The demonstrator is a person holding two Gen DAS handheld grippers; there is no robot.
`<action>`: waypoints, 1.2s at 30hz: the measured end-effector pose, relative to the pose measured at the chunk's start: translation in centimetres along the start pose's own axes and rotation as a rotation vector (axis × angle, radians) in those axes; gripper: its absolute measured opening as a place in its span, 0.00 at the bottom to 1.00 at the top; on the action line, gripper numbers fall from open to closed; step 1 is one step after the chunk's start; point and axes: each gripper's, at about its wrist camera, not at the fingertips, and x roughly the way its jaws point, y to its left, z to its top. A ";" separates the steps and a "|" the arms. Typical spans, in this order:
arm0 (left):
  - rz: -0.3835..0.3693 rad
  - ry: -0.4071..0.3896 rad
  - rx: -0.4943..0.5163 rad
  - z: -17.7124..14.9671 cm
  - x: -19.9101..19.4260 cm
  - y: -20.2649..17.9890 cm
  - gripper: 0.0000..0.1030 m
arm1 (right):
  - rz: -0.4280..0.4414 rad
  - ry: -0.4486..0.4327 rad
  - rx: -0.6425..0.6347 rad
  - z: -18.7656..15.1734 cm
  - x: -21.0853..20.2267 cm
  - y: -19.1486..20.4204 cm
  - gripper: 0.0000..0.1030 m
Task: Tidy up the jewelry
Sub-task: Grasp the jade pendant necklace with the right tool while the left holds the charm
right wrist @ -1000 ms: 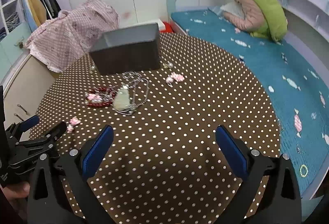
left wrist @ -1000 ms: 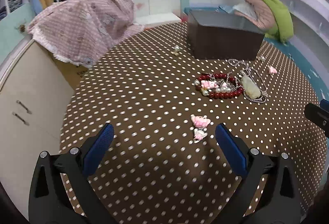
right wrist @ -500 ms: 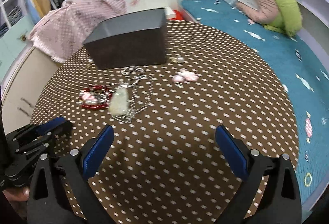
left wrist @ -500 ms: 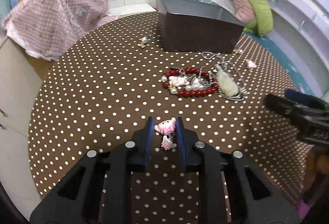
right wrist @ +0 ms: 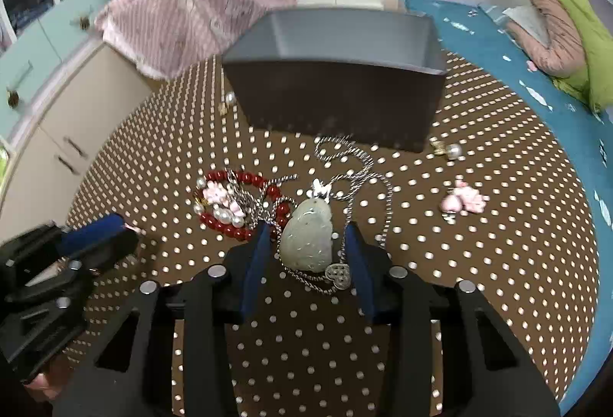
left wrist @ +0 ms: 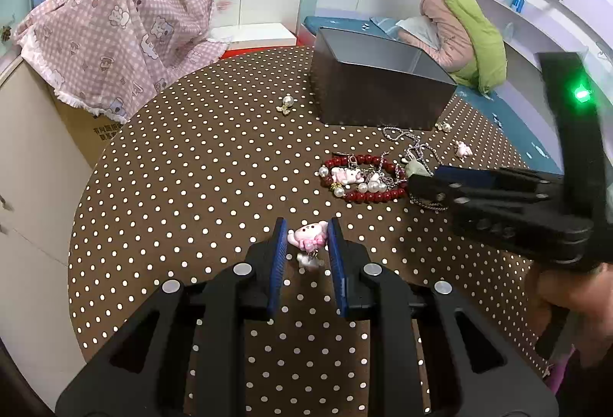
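Observation:
My left gripper [left wrist: 305, 238] is shut on a pink bunny charm [left wrist: 308, 233] on the dotted brown table. My right gripper [right wrist: 306, 244] has its jaws close around a pale jade pendant [right wrist: 306, 238] on a silver chain [right wrist: 356, 179]; the pads sit at its sides, contact unclear. A red bead bracelet with pearls [right wrist: 237, 202] lies just left of the pendant; it also shows in the left wrist view [left wrist: 360, 181]. The open dark box [right wrist: 337, 95] stands behind the jewelry, also in the left wrist view [left wrist: 379, 87].
A second pink charm [right wrist: 463, 200] and a pearl earring [right wrist: 446, 148] lie right of the box. Another pearl earring [left wrist: 286, 104] lies left of it. A pink checked cloth [left wrist: 122, 33] covers a cabinet at the back left. A teal bed [right wrist: 544, 79] borders the table's right.
The left gripper closed on the pink bunny charm. The right gripper moved forward to the jade pendant and narrowed its jaws around it.

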 end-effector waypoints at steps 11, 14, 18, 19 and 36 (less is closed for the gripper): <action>0.000 -0.011 -0.015 0.0 -0.2 0.5 0.21 | -0.020 -0.007 -0.072 0.0 0.1 -0.4 0.28; -0.001 -0.014 -0.015 -0.1 -0.4 0.7 0.21 | -0.033 -0.015 -0.097 0.2 0.4 -0.2 0.32; -0.001 -0.017 -0.016 -0.2 -0.7 0.6 0.21 | -0.049 -0.016 -0.116 0.7 0.8 0.0 0.40; -0.002 -0.019 -0.017 -0.2 -0.7 0.7 0.21 | -0.045 -0.008 -0.128 0.7 0.8 0.0 0.40; -0.009 -0.039 -0.015 0.0 -1.4 0.1 0.21 | 0.021 0.010 -0.177 0.2 0.2 0.0 0.26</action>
